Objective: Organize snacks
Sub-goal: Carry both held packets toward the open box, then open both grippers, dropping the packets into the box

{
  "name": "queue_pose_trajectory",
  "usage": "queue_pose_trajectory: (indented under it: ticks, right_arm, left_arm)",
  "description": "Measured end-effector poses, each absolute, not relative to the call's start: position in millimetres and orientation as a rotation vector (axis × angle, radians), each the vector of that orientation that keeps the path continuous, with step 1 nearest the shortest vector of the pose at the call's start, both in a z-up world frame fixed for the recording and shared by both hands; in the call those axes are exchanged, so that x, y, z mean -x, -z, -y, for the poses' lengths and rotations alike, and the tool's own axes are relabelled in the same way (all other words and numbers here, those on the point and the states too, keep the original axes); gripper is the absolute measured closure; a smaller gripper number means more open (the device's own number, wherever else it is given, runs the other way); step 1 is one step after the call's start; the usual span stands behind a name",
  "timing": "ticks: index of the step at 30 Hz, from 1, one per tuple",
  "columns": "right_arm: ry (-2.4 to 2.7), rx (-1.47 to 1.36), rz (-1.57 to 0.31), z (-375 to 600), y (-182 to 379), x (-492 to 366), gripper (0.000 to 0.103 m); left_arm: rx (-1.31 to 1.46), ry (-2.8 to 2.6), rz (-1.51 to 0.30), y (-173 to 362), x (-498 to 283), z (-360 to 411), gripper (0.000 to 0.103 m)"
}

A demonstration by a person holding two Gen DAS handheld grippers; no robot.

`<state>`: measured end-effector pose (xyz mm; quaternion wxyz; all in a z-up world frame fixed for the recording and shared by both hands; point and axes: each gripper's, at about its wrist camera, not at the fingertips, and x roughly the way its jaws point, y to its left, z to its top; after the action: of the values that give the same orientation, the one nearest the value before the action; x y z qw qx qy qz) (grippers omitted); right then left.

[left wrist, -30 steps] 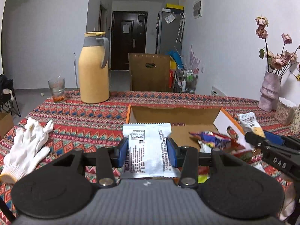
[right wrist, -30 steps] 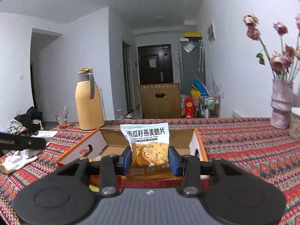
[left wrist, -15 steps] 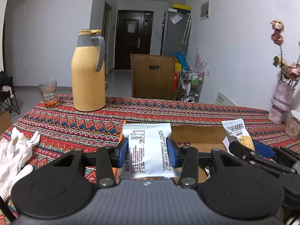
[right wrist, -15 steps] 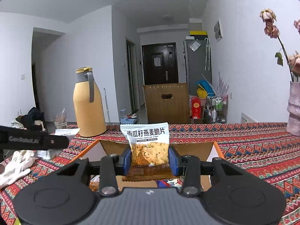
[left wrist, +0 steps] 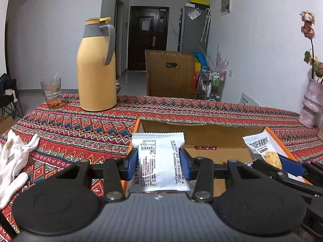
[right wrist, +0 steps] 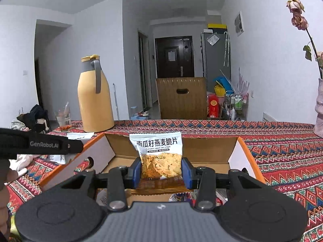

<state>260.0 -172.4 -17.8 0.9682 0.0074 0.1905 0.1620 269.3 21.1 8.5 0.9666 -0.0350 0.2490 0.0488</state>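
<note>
Each gripper grips a snack packet — over box.

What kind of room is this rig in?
Most likely a home dining area: a patterned tablecloth carrying a yellow thermos jug, a refrigerator by the entrance door, and dried flowers in a vase.

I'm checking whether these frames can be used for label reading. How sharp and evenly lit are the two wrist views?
Left wrist view: the white packet in the left gripper is sharp, though its small print stays tiny; the door and wall lines bow from fisheye. Right wrist view: the oat crisp packet shows crisp large characters; corners are vignetted black; lighting is soft and dim.
</note>
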Motion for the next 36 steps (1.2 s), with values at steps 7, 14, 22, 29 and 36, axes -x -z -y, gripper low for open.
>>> queue_pose_trajectory:
  ticks: [7, 14, 22, 29, 36]
  right_arm:
    - [-0.317, -0.039, -0.375, 177, 15, -258, 0.047]
    - [-0.298, -0.069, -0.336, 183, 12, -251, 0.0]
    - [-0.267, -0.089, -0.339, 188, 12, -252, 0.0]
    - [-0.273, -0.089, -0.335, 187, 12, -251, 0.0]
    - [-0.273, -0.088, -0.33, 187, 11, -250, 0.0]
  left_arm:
    - [0.082, -0.123, -0.461, -12, -262, -22, 0.028]
    - [0.099, -0.155, -0.412, -17, -254, -24, 0.0]
    - [0.116, -0.144, -0.421, -18, -252, -26, 0.0]
    - [0.13, -0.145, -0.431, -17, -251, -28, 0.0]
    - [0.132, -0.144, -0.431, -17, -250, -28, 0.0]
